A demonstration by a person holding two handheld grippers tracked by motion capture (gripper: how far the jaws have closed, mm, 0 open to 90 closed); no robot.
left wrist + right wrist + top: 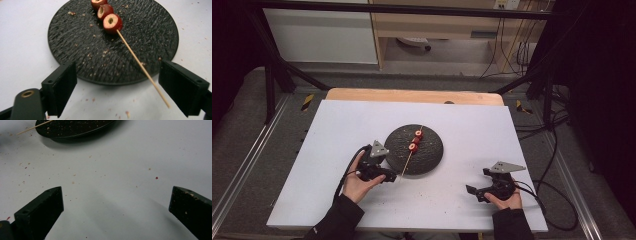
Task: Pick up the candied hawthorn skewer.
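A round black plate (430, 159) lies in the middle of the white table. A thin wooden skewer (407, 162) rests on it with three red cored fruit pieces (112, 23) threaded near its far end. Its bare near end (150, 78) sticks out over the plate's rim. My left gripper (393, 175) sits at the plate's near left edge, open (118, 73), with the stick's free end close to one jaw and not pressed. My right gripper (476, 183) rests open at the near right, over bare table (117, 192).
The white table top (337, 150) carries scattered crumbs and red flecks (156, 177) around the plate (75, 127). A wooden strip (412, 95) runs along its far edge. Black frame bars and cables stand beyond, and a cable trails off at the right.
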